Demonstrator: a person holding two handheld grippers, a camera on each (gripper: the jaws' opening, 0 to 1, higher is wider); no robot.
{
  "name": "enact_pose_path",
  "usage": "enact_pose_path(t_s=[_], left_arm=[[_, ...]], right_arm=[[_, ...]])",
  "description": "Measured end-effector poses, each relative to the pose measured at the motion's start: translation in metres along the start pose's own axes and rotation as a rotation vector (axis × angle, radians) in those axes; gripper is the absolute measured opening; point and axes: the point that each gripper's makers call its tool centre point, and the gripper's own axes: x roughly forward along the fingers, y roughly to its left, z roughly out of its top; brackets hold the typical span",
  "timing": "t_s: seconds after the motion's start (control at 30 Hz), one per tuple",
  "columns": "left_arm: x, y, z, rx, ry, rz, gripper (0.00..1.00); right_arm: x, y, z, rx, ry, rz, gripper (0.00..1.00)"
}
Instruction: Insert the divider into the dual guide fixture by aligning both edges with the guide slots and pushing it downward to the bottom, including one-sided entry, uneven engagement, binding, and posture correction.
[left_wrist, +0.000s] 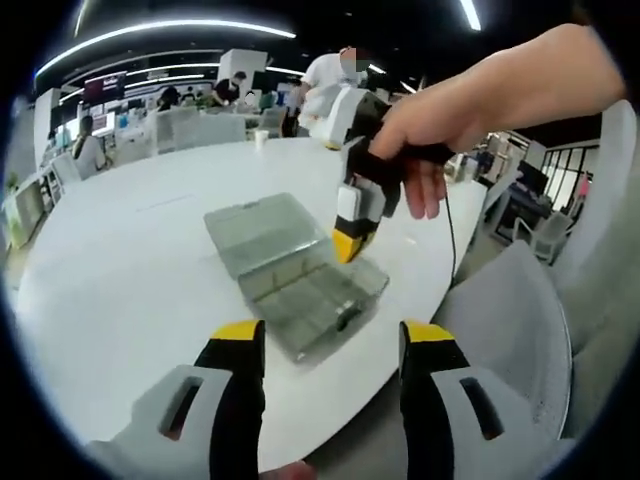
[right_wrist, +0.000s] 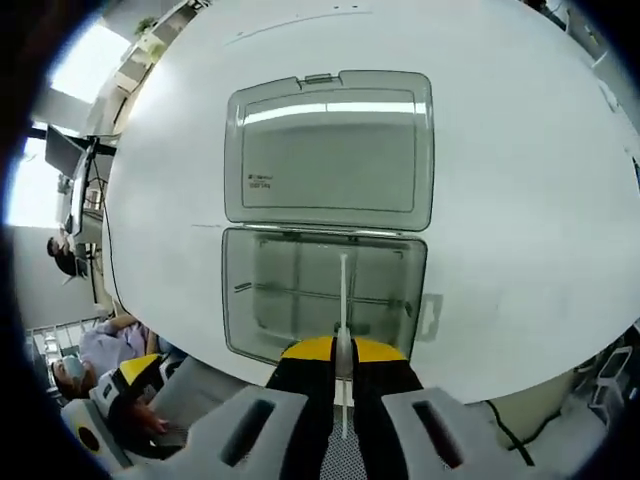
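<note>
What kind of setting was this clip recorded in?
Likely an open-plan office or lab: a large round white table, ceiling light strips, and people at desks behind. A clear plastic box lies open on the table.

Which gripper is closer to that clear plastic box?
Right. The right gripper hangs just over the open box, shut on a thin white divider. The left gripper waits open, short of the box's near edge.
</note>
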Motion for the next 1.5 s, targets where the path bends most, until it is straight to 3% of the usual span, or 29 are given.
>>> enact_pose_path(t_s=[1.5], left_arm=[[0.000,0.005,0.000,-0.024,-0.003,0.010,0.52]], right_arm=[[0.021,-0.006,0.011,0.047,0.012,0.004,0.00]])
